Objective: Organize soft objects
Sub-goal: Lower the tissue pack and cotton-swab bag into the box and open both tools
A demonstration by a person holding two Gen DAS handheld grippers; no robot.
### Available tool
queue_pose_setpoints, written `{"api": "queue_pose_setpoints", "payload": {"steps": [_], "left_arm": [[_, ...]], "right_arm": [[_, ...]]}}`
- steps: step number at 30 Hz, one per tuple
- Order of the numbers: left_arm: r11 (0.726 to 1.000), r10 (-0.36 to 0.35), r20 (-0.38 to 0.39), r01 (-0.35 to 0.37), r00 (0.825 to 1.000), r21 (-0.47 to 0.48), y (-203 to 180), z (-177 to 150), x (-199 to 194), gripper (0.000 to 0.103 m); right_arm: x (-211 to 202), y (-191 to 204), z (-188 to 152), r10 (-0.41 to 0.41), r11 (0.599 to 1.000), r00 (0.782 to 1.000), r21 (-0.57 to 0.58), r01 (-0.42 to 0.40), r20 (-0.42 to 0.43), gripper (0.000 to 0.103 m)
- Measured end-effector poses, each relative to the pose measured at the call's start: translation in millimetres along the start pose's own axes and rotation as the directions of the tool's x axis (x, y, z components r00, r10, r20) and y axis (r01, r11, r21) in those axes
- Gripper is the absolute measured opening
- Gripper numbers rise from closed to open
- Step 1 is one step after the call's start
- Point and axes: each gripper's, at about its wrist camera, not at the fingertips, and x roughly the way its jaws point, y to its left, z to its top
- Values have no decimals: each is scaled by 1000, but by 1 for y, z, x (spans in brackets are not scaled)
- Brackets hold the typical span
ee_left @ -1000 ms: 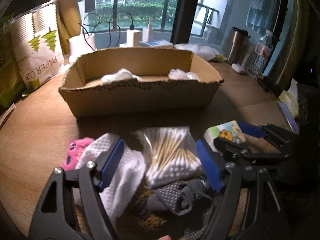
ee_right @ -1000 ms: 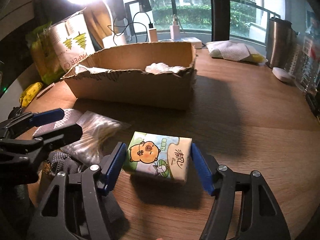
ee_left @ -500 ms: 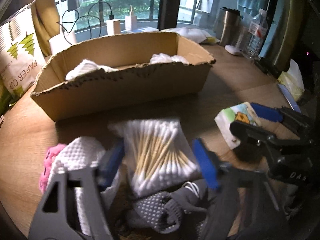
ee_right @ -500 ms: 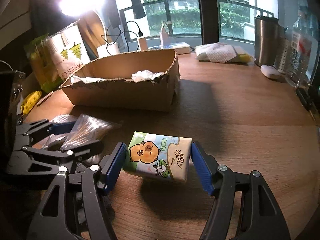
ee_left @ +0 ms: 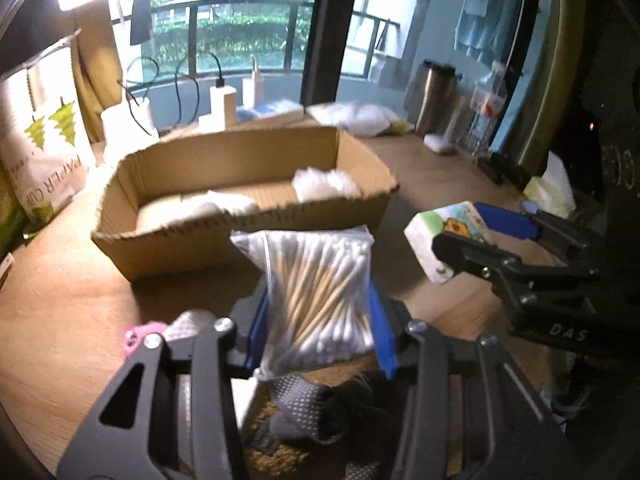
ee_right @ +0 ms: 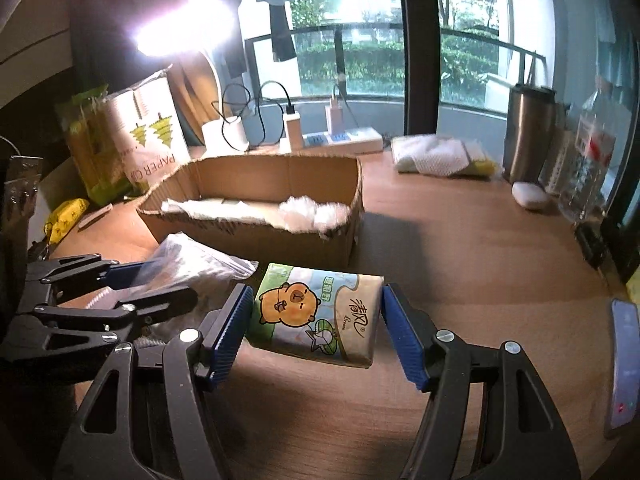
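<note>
My left gripper (ee_left: 320,328) is shut on a clear bag of cotton swabs (ee_left: 316,296) and holds it above the table, in front of the cardboard box (ee_left: 240,236). My right gripper (ee_right: 316,332) is shut on a tissue pack with a cartoon capybara (ee_right: 316,312), lifted off the table, to the right of the left gripper (ee_right: 132,288). The tissue pack also shows in the left wrist view (ee_left: 444,232). The box (ee_right: 256,236) holds white soft items (ee_right: 312,212). Below the left gripper lie grey dotted socks (ee_left: 316,408), a pink item (ee_left: 140,332) and a white cloth (ee_left: 184,320).
A paper cup pack (ee_right: 152,136) stands left of the box. Chargers and a power strip (ee_right: 340,136) sit behind it. A steel tumbler (ee_right: 528,132), white cloths (ee_right: 436,156) and a water bottle (ee_right: 588,160) stand at the back right. A phone (ee_right: 624,368) lies at the right edge.
My left gripper closed on the bag of cotton swabs and lifted it off the pile. My right gripper has risen with the tissue pack held in it.
</note>
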Motion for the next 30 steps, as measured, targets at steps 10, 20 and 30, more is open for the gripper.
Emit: {"api": "queue_pose_setpoints", "payload": {"steps": [10, 20, 30], "left_arm": [[1000, 12, 105, -9, 994, -28, 27, 22, -31, 45], [998, 51, 166, -43, 985, -52, 66, 38, -36, 45], [993, 77, 176, -60, 981, -98, 105, 50, -15, 45]], "right_arm": [[-1, 21, 29, -2, 999, 999, -48, 4, 39, 70], [13, 39, 54, 3, 997, 998, -77, 2, 59, 70], [45, 48, 71, 14, 996, 999, -86, -10, 42, 70]]}}
